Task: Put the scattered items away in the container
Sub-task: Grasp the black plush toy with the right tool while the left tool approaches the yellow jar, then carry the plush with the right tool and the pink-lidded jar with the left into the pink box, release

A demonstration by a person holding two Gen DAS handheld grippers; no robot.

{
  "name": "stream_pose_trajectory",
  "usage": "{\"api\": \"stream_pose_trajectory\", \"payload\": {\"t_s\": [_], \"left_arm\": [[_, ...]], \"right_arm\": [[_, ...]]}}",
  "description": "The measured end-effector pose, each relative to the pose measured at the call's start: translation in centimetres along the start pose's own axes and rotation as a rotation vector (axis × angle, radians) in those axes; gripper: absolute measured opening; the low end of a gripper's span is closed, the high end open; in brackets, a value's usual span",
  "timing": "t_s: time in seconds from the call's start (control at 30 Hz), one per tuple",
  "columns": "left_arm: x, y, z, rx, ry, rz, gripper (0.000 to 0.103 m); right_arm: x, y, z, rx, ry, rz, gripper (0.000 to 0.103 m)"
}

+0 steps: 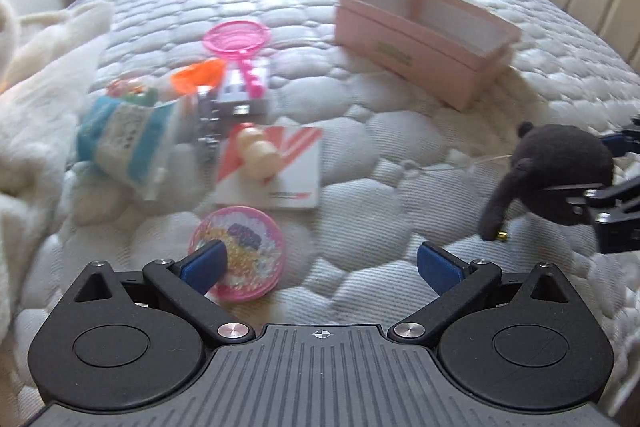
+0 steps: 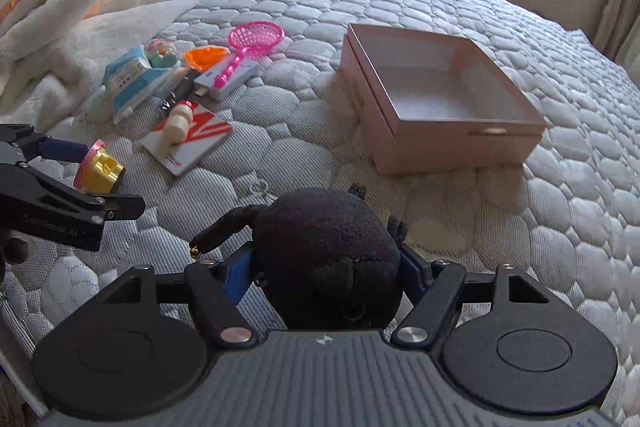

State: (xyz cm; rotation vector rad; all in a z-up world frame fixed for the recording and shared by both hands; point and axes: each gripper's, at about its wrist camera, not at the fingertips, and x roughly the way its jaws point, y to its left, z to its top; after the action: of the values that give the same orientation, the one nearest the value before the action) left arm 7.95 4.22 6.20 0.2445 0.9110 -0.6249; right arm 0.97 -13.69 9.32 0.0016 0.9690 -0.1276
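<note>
My right gripper (image 2: pixel 324 271) is shut on a black plush toy (image 2: pixel 326 251); its blue pads press on both sides, and the toy hangs just above the quilt. The left wrist view shows the same toy (image 1: pixel 556 171) at the right edge. An open pink box (image 2: pixel 460 147) stands ahead on the right, its white inside bare. My left gripper (image 1: pixel 320 267) is open and low over the bed. A round pink trinket case with a gold underside (image 1: pixel 240 255) lies by its left finger (image 1: pixel 204 265). In the right wrist view the case (image 2: pixel 98 167) sits between the left gripper's spread fingers.
A cluster lies on the quilt left of the box: a pink toy sieve (image 2: pixel 258 35), an orange piece (image 2: pixel 204 57), a white power bank (image 2: pixel 228 79), a blue-white packet (image 2: pixel 128 79), a red-striped card (image 2: pixel 188 143) and a cream toy (image 2: pixel 180 121). A white blanket (image 2: pixel 60 27) is heaped at the left.
</note>
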Motion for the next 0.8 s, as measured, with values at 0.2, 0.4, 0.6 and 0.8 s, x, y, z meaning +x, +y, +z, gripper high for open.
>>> {"api": "stream_pose_trajectory", "payload": {"t_s": [0.2, 0.4, 0.6, 0.8], "left_arm": [[-1.2, -1.6, -0.7, -0.026, -0.03, 0.075, 0.103], [-0.6, 0.5, -1.2, 0.013, 0.01, 0.288, 0.103], [-0.5, 0.7, -0.9, 0.026, 0.0, 0.307, 0.103], [1.8, 0.7, -0.3, 0.048, 0.02, 0.333, 0.1]], "right_arm": [[0.8, -0.6, -1.6, -0.026, 0.037, -0.013, 0.073], [0.6, -0.1, -2.0, -0.103, 0.021, -0.026, 0.079], [1.8, 0.8, -1.9, -0.218, 0.023, -0.044, 0.084], [2.5, 0.9, -1.8, -0.25, 0.05, -0.044, 0.084]]}}
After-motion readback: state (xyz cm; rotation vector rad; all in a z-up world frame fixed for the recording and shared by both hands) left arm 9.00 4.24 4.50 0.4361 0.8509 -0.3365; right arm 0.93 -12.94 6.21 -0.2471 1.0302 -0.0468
